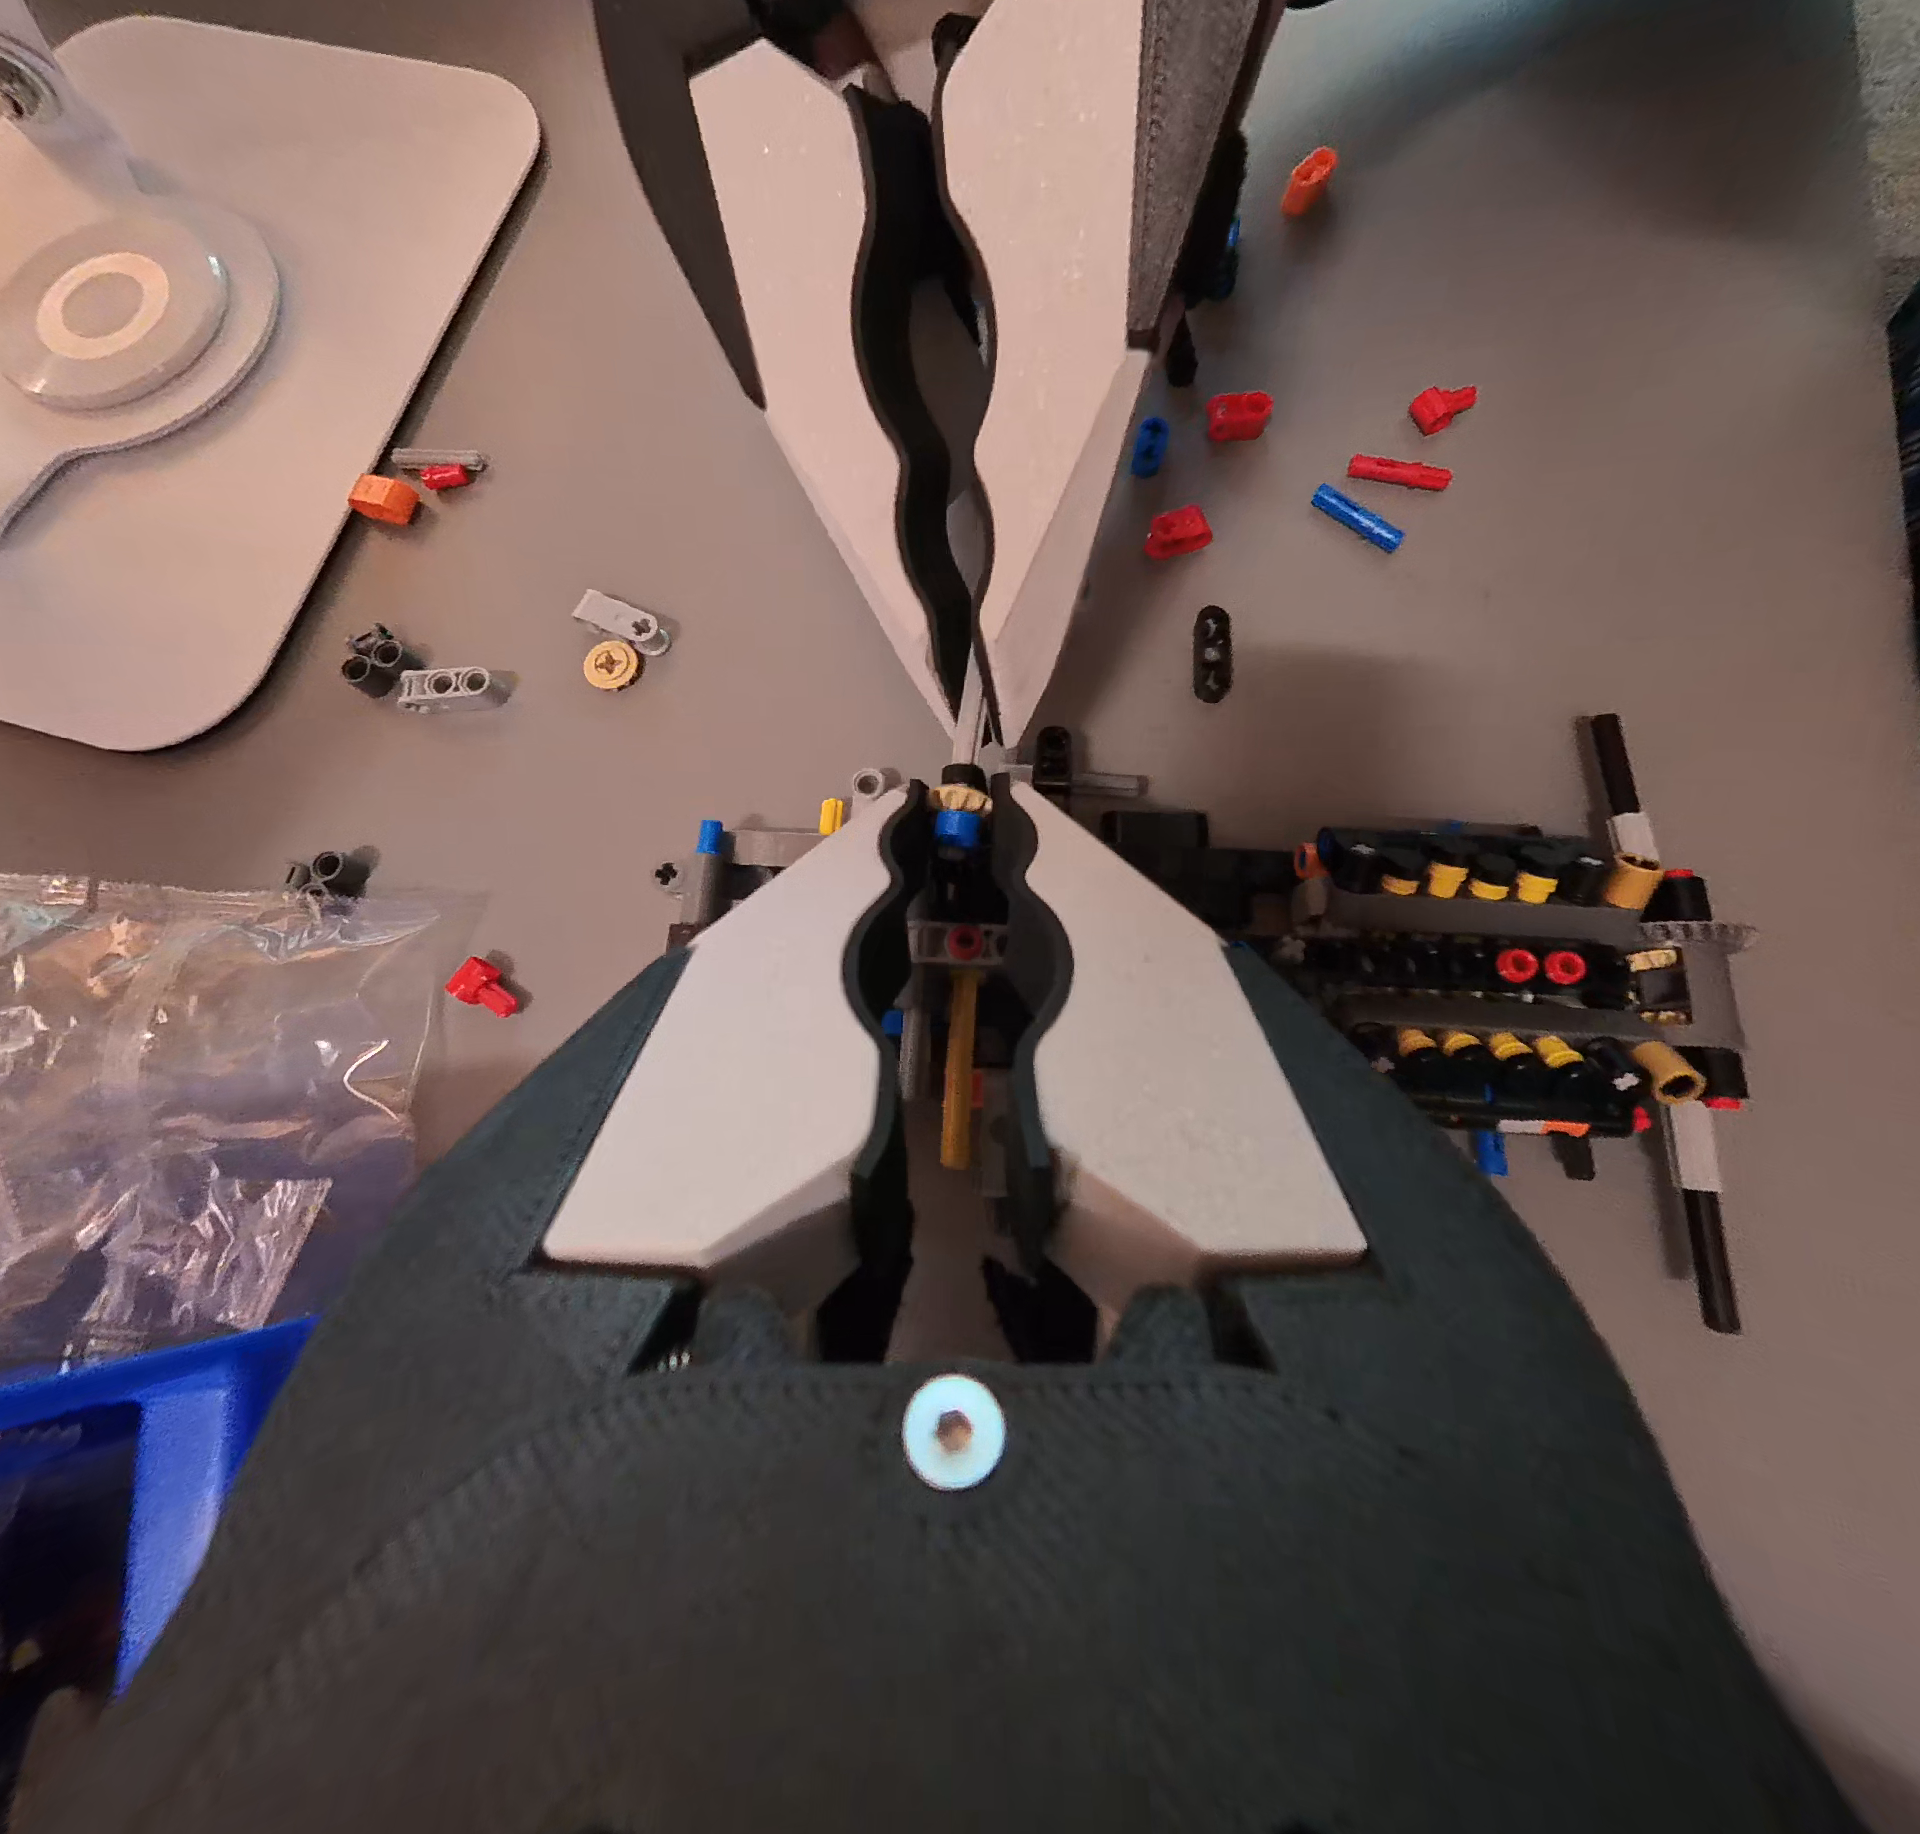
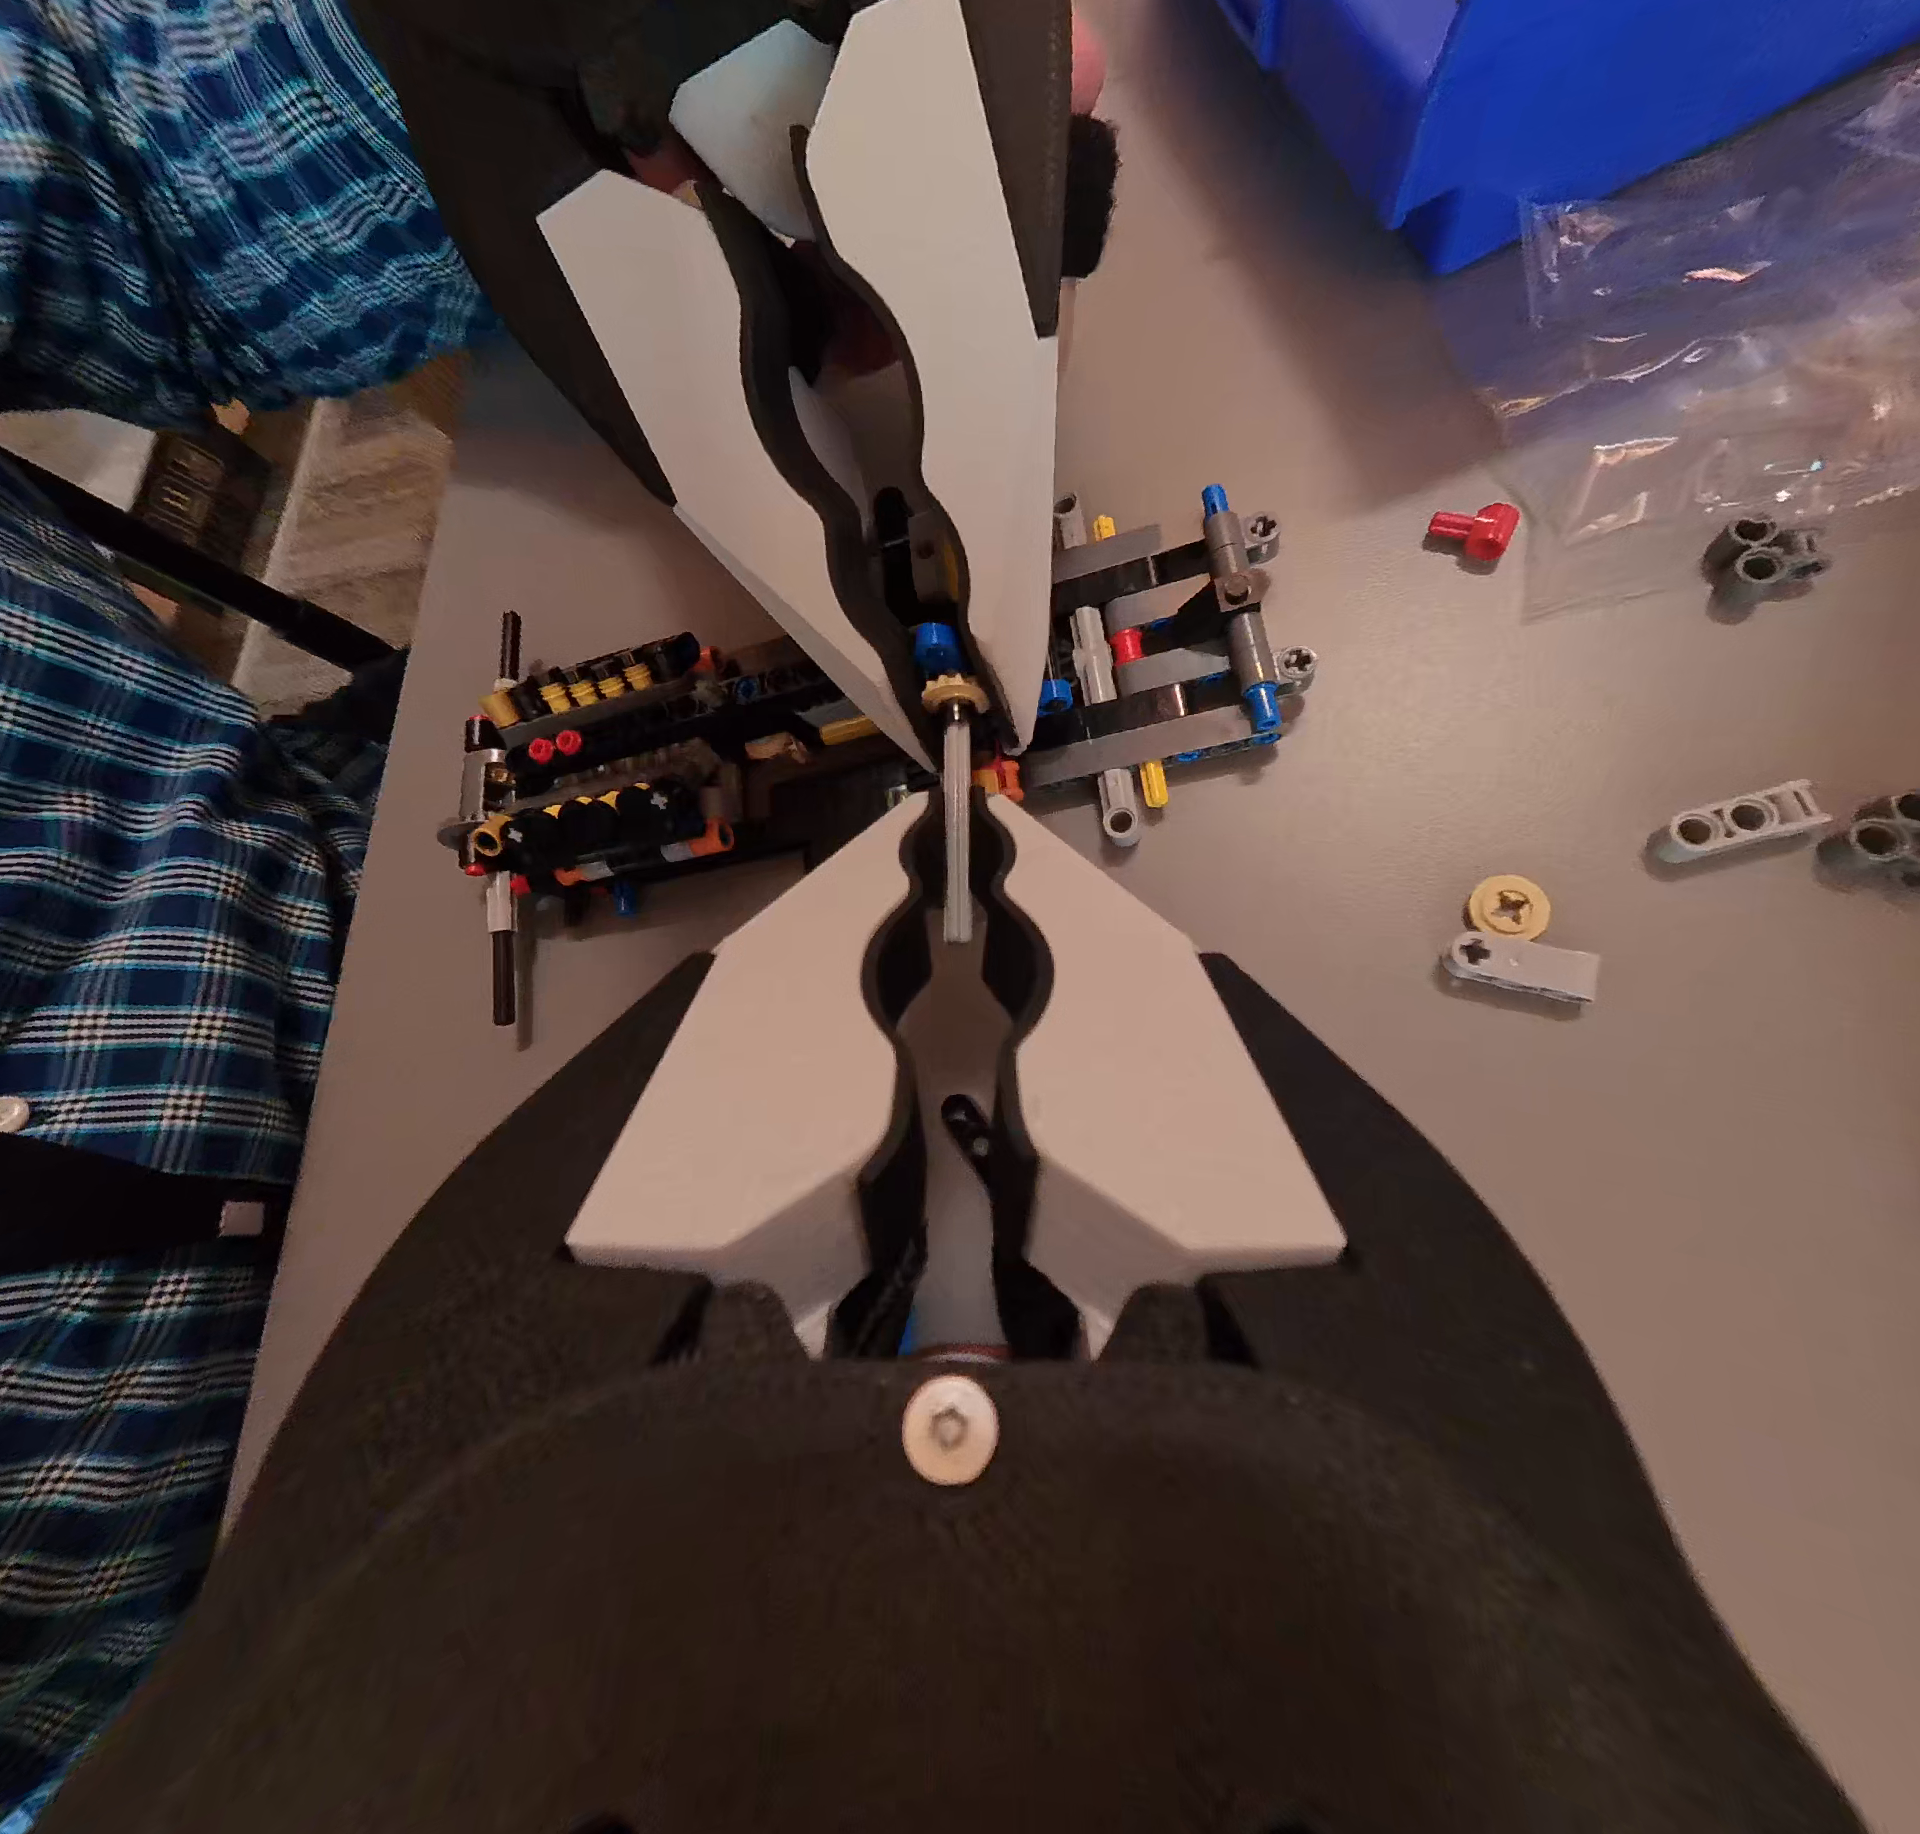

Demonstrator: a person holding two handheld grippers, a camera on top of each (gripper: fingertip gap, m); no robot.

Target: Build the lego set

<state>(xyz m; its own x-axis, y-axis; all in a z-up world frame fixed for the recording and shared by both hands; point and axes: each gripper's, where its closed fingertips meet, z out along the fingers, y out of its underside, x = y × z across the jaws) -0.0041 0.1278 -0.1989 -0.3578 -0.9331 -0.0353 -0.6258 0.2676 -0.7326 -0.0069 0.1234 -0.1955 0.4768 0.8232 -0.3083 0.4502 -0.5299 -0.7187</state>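
Note:
The long black lego assembly (image 1: 1507, 974) with yellow and red pins lies on the grey table; it also shows in the right wrist view (image 2: 623, 766), joined to a grey-and-black frame (image 2: 1174, 641). My left gripper (image 1: 966, 797) is shut on a stack on the assembly's frame end, a blue bush (image 1: 961, 828) and a tan gear (image 1: 958, 799). My right gripper (image 2: 956, 808) faces it tip to tip and is shut on a light grey axle (image 2: 956, 849). The axle's far end meets the tan gear (image 2: 951, 698). A yellow axle (image 1: 961, 1067) shows between my left fingers.
Loose red, blue and orange pieces (image 1: 1392, 470) lie beyond the assembly. Grey and tan pieces (image 2: 1507, 906) lie to the right. A blue bin (image 2: 1558, 70) and clear plastic bags (image 2: 1714, 350) stand nearby. A grey stand base (image 1: 208, 382) is far left. A person's plaid sleeve (image 2: 156, 849) is beside the table edge. My left and right fingertips are right by each other.

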